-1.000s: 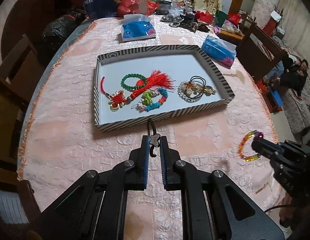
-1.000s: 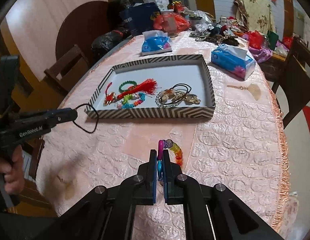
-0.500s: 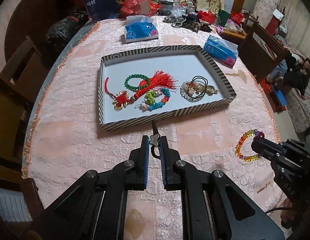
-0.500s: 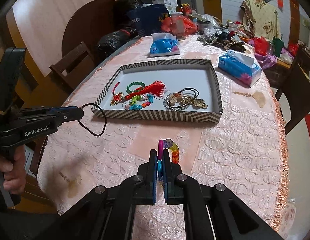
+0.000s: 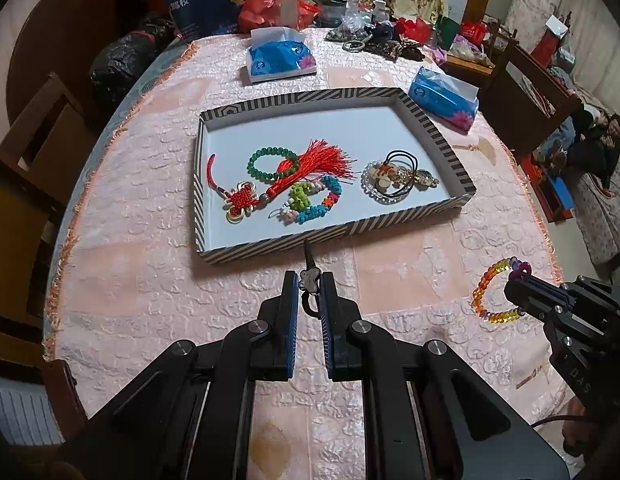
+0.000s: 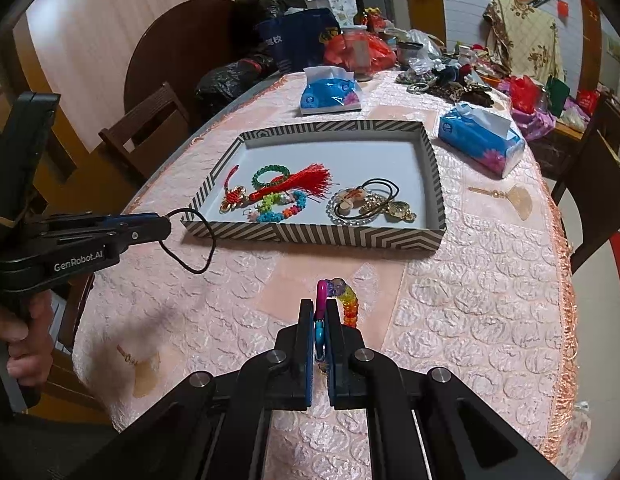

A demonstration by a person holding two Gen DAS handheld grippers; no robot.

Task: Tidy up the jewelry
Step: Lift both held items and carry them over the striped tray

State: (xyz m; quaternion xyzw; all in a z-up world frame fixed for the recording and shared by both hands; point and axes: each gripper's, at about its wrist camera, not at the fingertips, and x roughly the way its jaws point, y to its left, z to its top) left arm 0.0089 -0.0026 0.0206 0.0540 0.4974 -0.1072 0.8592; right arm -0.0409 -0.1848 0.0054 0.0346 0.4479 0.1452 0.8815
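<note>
A striped tray point(image 5: 334, 234) point(image 6: 310, 234) on the pink tablecloth holds a red knot tassel point(image 5: 278, 188), a green bead bracelet point(image 5: 272, 164), a coloured bead bracelet point(image 5: 314, 202) and a heap of pendants with black cords point(image 5: 394, 178). My left gripper point(image 5: 309, 280) point(image 6: 166, 226) is shut on a black cord loop point(image 6: 198, 240) just short of the tray's near wall. My right gripper point(image 6: 320, 312) point(image 5: 518, 280) is shut on a rainbow bead bracelet point(image 5: 490, 296) point(image 6: 346, 300), held above the cloth to the tray's right.
Two blue tissue packs point(image 5: 280, 56) point(image 5: 444, 100) lie beyond the tray. A small fan charm point(image 6: 506, 196) lies right of it. Bags and clutter point(image 5: 350, 12) crowd the far end. Wooden chairs point(image 5: 34, 148) point(image 6: 598, 188) stand at both sides.
Both grippers have drawn slightly nearer the tray, each keeping hold of its piece. The tray's contents are unchanged.
</note>
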